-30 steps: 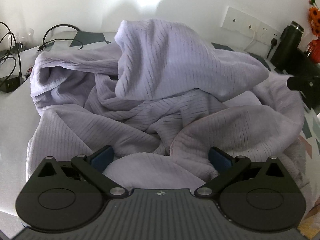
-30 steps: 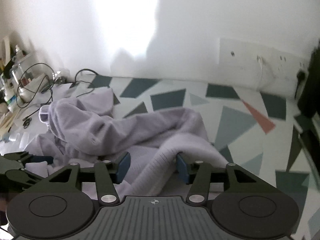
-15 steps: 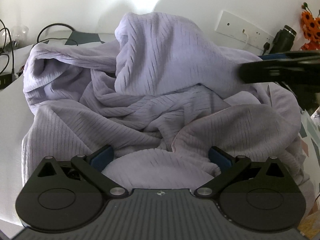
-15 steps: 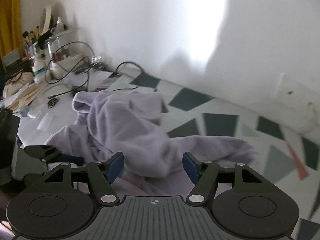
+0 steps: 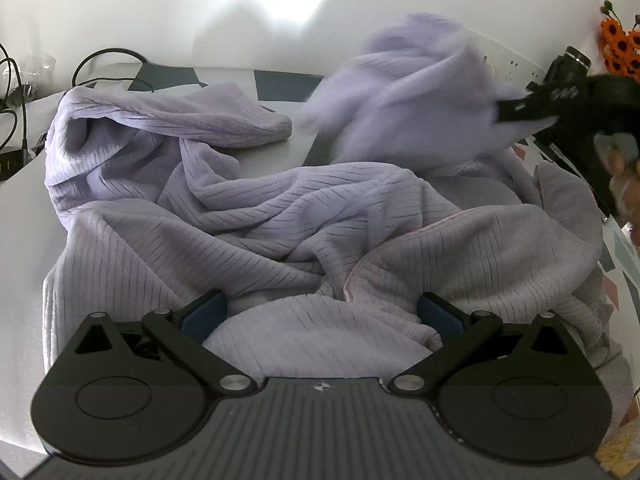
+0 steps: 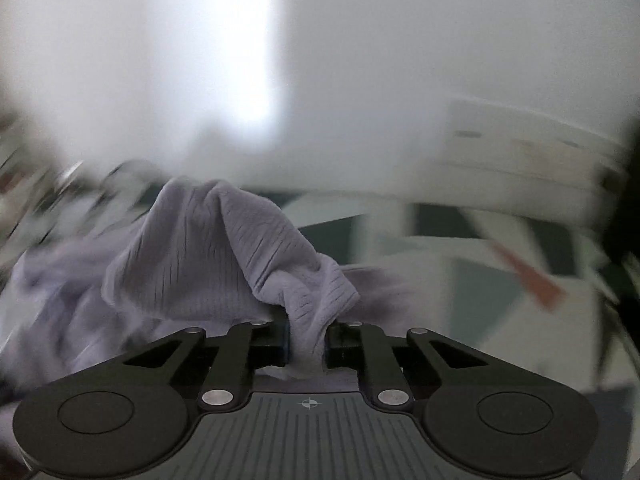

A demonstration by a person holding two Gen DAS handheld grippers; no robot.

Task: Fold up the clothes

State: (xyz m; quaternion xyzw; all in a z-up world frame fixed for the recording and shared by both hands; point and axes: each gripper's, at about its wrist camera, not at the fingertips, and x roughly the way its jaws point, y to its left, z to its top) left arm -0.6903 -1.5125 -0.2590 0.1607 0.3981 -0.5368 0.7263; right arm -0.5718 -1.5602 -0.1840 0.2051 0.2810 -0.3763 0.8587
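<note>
On the table point(image 5: 24, 208) my lilac ribbed garment point(image 5: 280, 216) lies crumpled. My left tongs point(image 5: 320, 316) are spread wide over a fold, pinching nothing. My right tongs point(image 6: 307, 344) are closing on a bunched bit, lifting it above the heap.

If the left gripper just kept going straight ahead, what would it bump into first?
The lilac garment. The open left gripper already has a rounded fold of it between its fingers, so it would push into that soft heap almost at once.
</note>
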